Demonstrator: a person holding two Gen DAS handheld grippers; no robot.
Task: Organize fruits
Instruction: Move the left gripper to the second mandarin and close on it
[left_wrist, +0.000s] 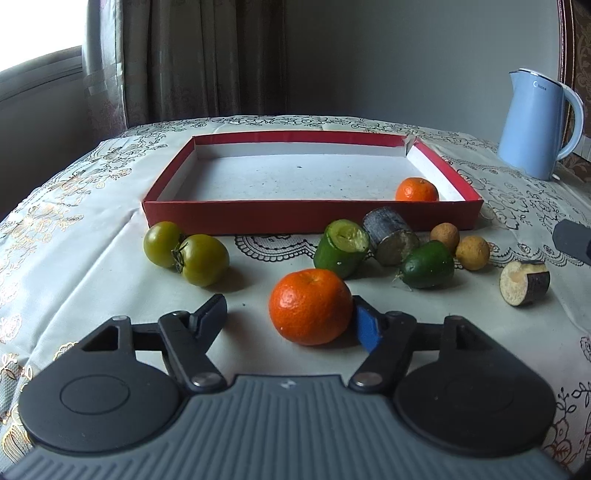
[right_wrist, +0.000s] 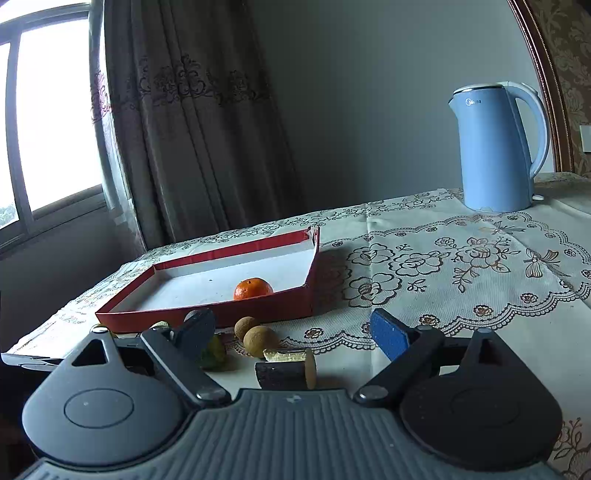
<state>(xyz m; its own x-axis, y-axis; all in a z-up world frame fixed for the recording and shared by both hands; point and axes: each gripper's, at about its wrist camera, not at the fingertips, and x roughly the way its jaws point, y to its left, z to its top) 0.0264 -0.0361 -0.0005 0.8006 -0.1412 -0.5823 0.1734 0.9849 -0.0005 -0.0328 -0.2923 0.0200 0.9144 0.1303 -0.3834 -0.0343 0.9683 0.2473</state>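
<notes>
Left claw (left_wrist: 291, 319) half-open astride the near mandarin (left_wrist: 310, 305), only its blue pad touching, before the red tray (left_wrist: 310, 218); right claw (right_wrist: 295, 334) wide, empty.

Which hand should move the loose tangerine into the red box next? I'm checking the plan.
Left. The left tongs already straddle the tangerine, blue pad touching it. The right tongs stand open over a dark cut piece.

Your left wrist camera is sitting low at the table's near edge, looking straight at the red tray (left_wrist: 310, 218) from close by. Your right one is looking from the tray's right, lower and further off. Both are sharing the tray (right_wrist: 207, 314) and kettle (left_wrist: 535, 129).
</notes>
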